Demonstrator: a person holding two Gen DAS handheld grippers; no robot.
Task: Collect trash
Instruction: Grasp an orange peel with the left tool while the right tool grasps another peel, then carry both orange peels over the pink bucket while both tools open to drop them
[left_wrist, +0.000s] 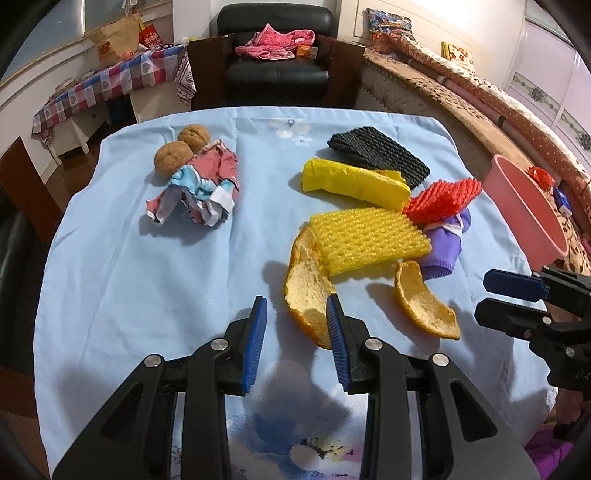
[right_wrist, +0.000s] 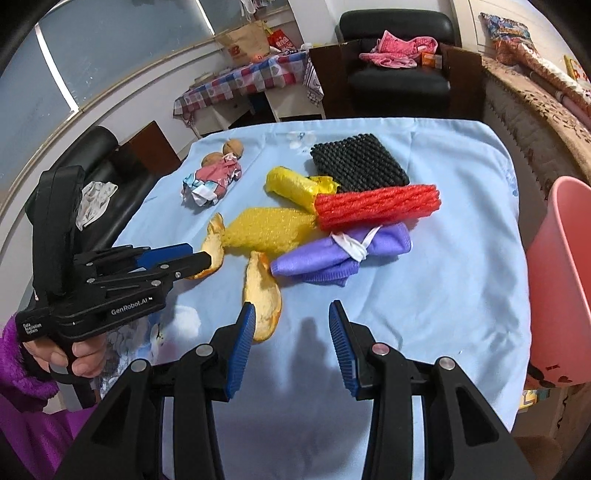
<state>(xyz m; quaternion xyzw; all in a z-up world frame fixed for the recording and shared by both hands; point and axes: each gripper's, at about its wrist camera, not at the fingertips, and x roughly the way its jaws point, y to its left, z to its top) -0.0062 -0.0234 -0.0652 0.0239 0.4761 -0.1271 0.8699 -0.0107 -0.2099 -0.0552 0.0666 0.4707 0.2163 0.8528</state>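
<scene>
Tongs left (left_wrist: 295, 314) and right (right_wrist: 291, 317) gape apart, empty, beside orange peels (left_wrist: 306, 291) on blue cloth (left_wrist: 147, 288).

Left gripper (left_wrist: 297, 308) and right gripper (right_wrist: 291, 314) both angle downward, jaws apart.

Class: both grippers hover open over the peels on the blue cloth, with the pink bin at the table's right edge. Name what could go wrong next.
1. The left gripper has one pad beside the long orange peel; closing may only nudge the curved peel away.
2. The right gripper may pinch the loose blue tablecloth with the second peel.
3. The pink bin stands off the table; a carried peel could drop short.
</scene>
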